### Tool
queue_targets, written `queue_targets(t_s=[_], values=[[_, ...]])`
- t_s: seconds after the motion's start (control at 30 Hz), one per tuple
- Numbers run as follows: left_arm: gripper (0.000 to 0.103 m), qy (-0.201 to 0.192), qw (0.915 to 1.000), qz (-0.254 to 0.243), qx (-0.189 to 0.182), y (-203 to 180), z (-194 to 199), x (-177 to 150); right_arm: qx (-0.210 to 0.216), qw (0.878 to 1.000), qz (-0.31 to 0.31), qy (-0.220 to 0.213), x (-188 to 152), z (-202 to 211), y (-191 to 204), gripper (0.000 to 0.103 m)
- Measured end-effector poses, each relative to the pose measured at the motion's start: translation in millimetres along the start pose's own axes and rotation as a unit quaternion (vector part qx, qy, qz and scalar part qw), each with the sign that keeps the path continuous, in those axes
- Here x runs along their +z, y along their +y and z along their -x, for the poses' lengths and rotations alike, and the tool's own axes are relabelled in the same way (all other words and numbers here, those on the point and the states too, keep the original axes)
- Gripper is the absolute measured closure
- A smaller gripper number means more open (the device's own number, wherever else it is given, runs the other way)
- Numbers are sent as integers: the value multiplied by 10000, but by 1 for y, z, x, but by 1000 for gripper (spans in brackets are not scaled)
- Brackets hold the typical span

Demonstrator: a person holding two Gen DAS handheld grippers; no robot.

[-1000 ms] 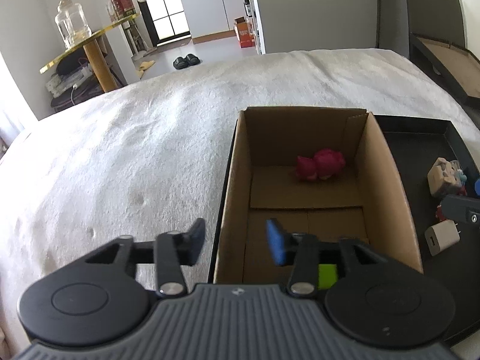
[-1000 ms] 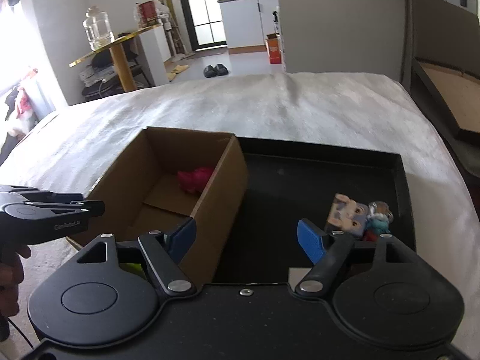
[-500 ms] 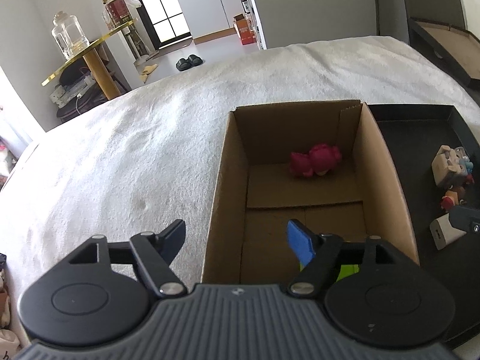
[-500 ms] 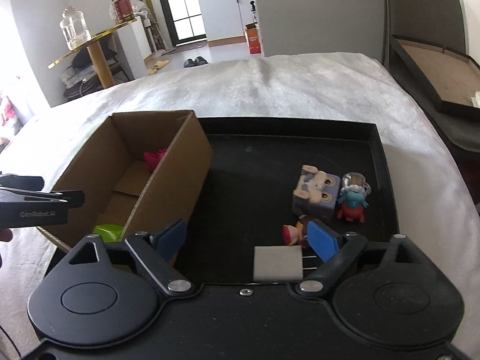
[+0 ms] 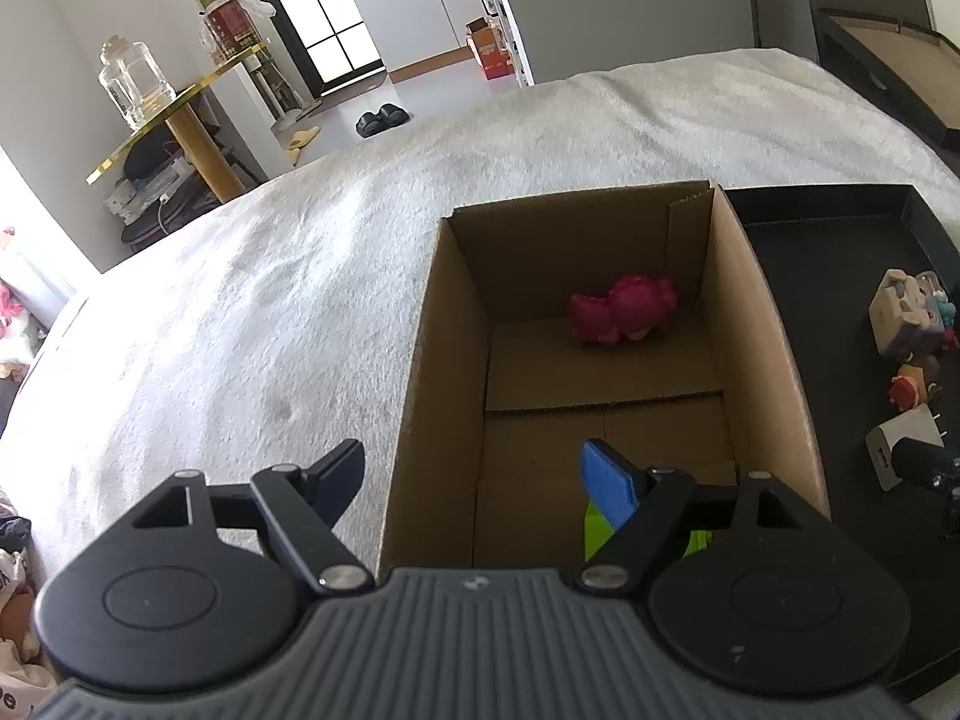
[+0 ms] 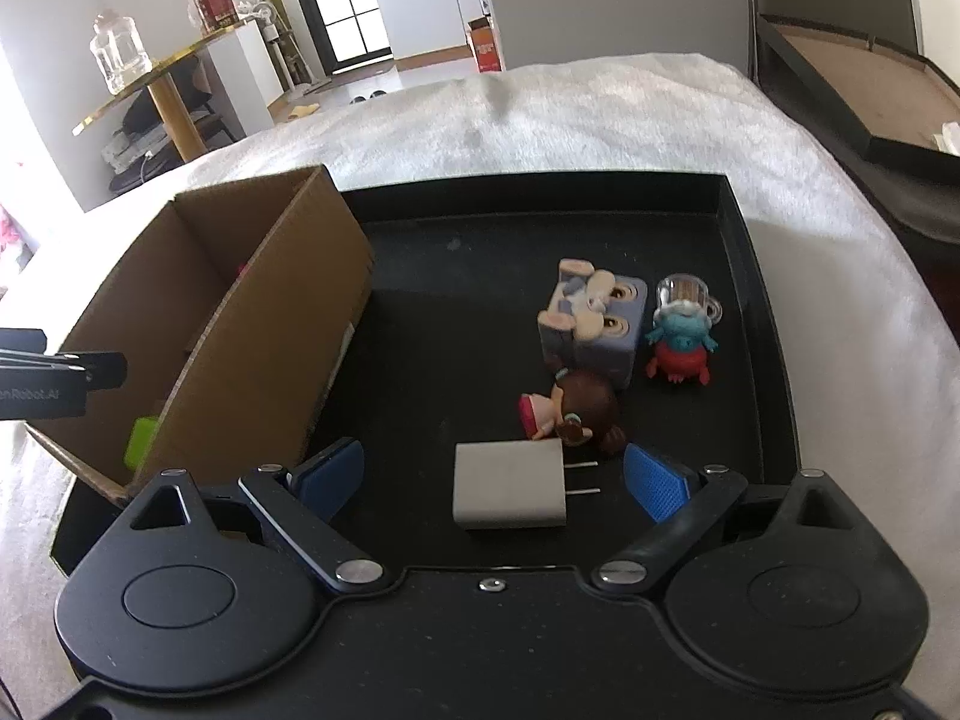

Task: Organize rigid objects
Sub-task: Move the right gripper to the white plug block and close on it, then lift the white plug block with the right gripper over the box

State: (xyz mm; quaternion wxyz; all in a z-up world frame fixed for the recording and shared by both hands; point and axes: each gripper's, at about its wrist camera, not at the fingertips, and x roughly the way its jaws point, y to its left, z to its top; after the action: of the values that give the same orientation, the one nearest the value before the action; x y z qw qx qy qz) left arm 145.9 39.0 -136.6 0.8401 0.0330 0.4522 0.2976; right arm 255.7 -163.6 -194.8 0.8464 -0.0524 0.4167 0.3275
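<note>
A cardboard box (image 5: 774, 324) (image 6: 270, 312) stands on the left part of a black tray (image 6: 744, 276). Inside it lie a pink toy (image 5: 624, 309) and a green block (image 5: 600, 531) (image 6: 139, 441). My left gripper (image 5: 474, 480) is open and empty, straddling the box's near left wall. On the tray lie a white charger (image 6: 510, 486) (image 5: 900, 453), a brown-haired doll (image 6: 576, 411), a lilac block figure (image 6: 594, 321) and a blue-and-red figure (image 6: 681, 339). My right gripper (image 6: 492, 474) is open, its fingers on either side of the charger and apart from it.
The tray rests on a white fuzzy cover (image 5: 240, 312). A gold table with a glass jar (image 5: 129, 84) stands at the far left. A dark frame with a brown board (image 6: 852, 72) lies at the far right. The left gripper's body shows in the right wrist view (image 6: 54, 372).
My left gripper opened wider and pulled back from the box. My right gripper moved right, from over the box's wall to the charger, and opened wider.
</note>
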Motion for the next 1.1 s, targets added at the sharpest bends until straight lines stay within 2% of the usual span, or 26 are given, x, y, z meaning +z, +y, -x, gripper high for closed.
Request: queue_targets(t_s=[0.43, 0.53, 0.57, 0.6, 0.87, 1.1], values=[[24, 122, 9998, -147, 17, -5, -4, -3, -272, 9994, -31, 214, -7, -33, -5, 11], [24, 140, 9998, -131, 29, -5, -5, -3, -342, 9992, 65, 206, -10, -34, -1, 19], [24, 140, 9998, -131, 36, -5, -5, -3, -396, 9989, 153, 182, -10, -33, 1, 35], [24, 138, 9998, -129, 41, -5, -5, -3, -446, 9985, 268, 168, -9, -31, 3, 42], [24, 132, 9999, -62, 52, -2, -3, -5, -324, 9990, 163, 270, -6, -20, 2, 42], [24, 110, 9999, 40, 43, 5, -3, -4, -356, 9989, 279, 84, 0, -9, 8, 42]])
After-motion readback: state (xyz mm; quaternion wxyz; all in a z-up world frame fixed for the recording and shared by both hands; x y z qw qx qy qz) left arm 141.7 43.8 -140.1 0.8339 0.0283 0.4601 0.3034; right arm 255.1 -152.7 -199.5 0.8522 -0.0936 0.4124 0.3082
